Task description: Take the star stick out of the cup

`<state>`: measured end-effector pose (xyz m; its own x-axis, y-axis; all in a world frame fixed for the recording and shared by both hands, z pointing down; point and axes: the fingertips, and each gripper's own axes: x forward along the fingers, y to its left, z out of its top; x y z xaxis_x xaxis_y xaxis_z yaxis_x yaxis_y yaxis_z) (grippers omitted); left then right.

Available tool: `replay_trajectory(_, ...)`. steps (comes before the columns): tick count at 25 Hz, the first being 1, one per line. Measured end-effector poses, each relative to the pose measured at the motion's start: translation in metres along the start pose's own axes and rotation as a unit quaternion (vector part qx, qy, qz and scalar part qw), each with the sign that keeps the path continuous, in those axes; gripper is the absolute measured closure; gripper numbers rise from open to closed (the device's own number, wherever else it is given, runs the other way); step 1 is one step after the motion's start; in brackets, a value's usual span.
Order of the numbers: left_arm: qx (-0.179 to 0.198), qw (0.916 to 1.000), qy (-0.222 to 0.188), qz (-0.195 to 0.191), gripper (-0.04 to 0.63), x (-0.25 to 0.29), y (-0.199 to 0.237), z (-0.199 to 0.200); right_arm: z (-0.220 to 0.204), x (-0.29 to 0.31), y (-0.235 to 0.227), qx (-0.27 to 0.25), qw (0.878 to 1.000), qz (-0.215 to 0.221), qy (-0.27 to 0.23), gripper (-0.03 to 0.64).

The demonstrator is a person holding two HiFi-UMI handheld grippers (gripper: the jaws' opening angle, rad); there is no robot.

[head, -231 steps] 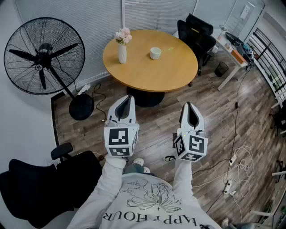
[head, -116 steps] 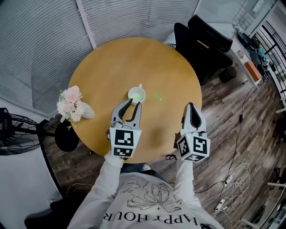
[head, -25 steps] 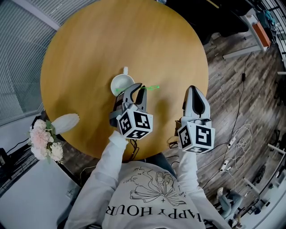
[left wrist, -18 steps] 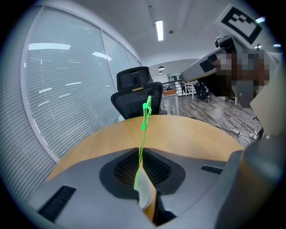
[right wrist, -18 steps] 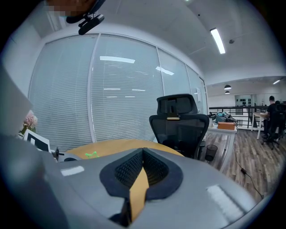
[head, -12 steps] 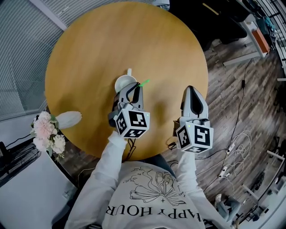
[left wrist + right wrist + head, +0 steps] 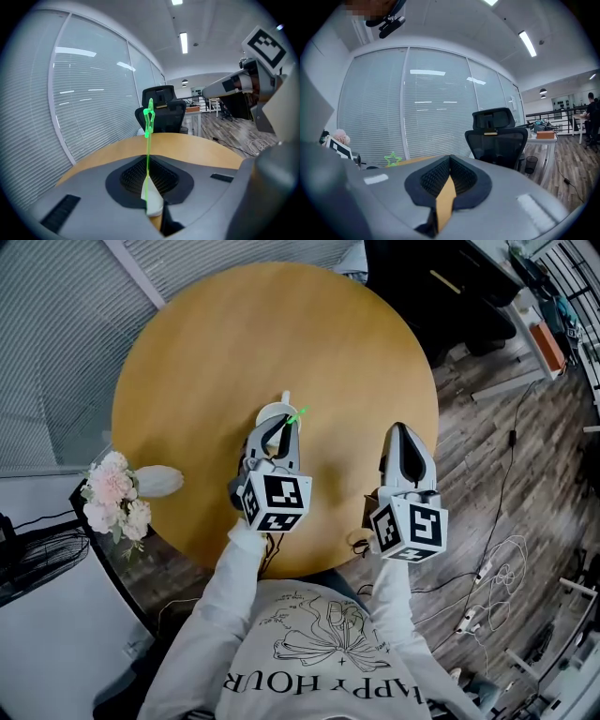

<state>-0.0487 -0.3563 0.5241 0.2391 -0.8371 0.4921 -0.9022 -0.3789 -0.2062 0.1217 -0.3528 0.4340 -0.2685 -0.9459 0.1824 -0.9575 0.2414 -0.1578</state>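
My left gripper (image 7: 284, 427) is shut on the thin green star stick (image 7: 296, 415); its jaws have just been closing, with the stick between them. In the left gripper view the star stick (image 7: 148, 122) stands up out of the left gripper (image 7: 147, 161), star at the top. The white cup (image 7: 270, 412) sits on the round wooden table (image 7: 216, 362), partly hidden under the left jaws. The stick's lower end is hidden. My right gripper (image 7: 403, 433) hovers shut and empty over the table's near right edge. From the right gripper (image 7: 449, 158) the star (image 7: 393, 159) shows at the left.
A white vase of pink flowers (image 7: 117, 504) stands at the table's left edge. A black office chair (image 7: 441, 287) is beyond the table. Window blinds (image 7: 56, 324) run along the left. Cables (image 7: 487, 559) lie on the wood floor at the right.
The left jaws went from open around the stick lying over the cup's rim to shut on it. Both grippers have risen, and the stick now points upward.
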Motion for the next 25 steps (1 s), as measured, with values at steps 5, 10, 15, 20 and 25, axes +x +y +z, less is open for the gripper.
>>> replay_trajectory(5,-0.013,0.9996,-0.018,0.019,0.575,-0.025,0.011,0.010,0.015,-0.011,0.017,0.000,1.000,0.015,-0.016,0.607)
replay_trajectory(10,-0.042,0.9980,-0.038,0.029,0.575,-0.046,0.020,0.022,0.030,-0.021,0.031,-0.003,0.999,0.028,-0.031,0.607)
replay_trajectory(15,-0.064,0.9955,-0.060,0.037,0.575,-0.067,0.028,0.034,0.040,-0.030,0.043,-0.007,0.998,0.039,-0.044,0.607)
replay_trajectory(20,-0.077,0.9928,-0.080,0.046,0.575,-0.085,0.034,0.045,0.052,-0.039,0.054,-0.013,0.997,0.049,-0.058,0.607)
replay_trajectory(25,-0.092,0.9897,-0.096,0.054,0.575,-0.101,0.037,0.059,0.064,-0.045,0.059,-0.024,0.996,0.058,-0.069,0.607)
